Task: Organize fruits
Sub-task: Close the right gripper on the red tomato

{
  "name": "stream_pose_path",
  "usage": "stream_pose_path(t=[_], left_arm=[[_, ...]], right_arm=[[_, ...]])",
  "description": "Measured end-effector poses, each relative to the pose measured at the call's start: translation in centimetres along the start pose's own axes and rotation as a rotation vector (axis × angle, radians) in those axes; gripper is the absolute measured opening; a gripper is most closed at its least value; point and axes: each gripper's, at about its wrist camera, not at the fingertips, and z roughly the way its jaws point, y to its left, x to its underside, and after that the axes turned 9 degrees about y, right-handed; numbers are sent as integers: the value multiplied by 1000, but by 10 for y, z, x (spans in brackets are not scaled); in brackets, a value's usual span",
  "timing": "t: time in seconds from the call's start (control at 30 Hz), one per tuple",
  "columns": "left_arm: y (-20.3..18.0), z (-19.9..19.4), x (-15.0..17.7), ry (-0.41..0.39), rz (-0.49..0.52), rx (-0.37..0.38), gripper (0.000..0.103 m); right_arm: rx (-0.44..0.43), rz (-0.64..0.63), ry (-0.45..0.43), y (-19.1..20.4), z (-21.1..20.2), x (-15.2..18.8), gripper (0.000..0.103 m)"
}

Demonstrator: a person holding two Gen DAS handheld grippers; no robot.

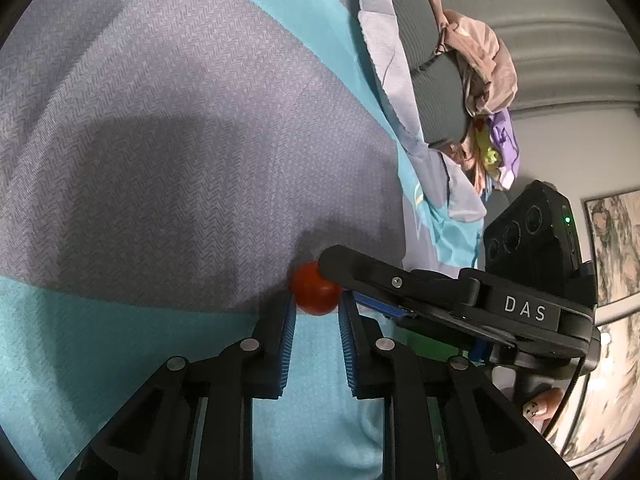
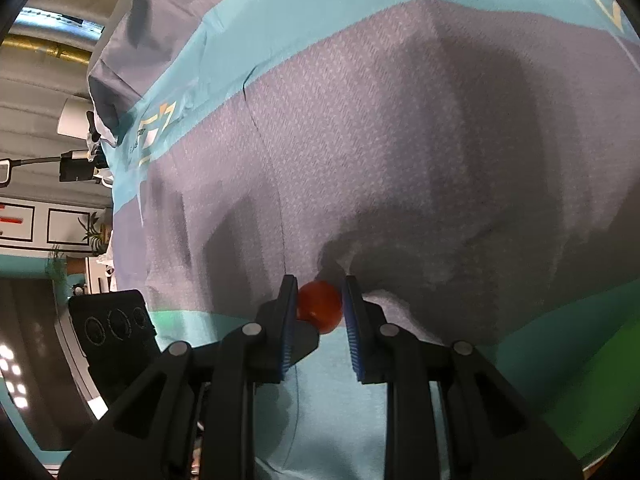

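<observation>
A small red round fruit sits between the tips of both grippers above a grey and teal cloth. My left gripper has its blue pads on either side of the fruit. My right gripper also has the fruit between its pads; in the left wrist view the right gripper's finger crosses over the fruit from the right. Both grips look closed on it, though which one bears it is unclear.
The cloth covers the whole surface under the grippers. A pile of folded grey fabric and crumpled clothes lies at the far right edge. A green patch shows at the lower right of the right wrist view.
</observation>
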Motion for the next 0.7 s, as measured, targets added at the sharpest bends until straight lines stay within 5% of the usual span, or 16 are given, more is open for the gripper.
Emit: stream_pose_path(t=[0.7], left_arm=[[-5, -6, 6, -30, 49, -25, 20]], right_arm=[[-32, -34, -11, 8, -1, 7, 26]])
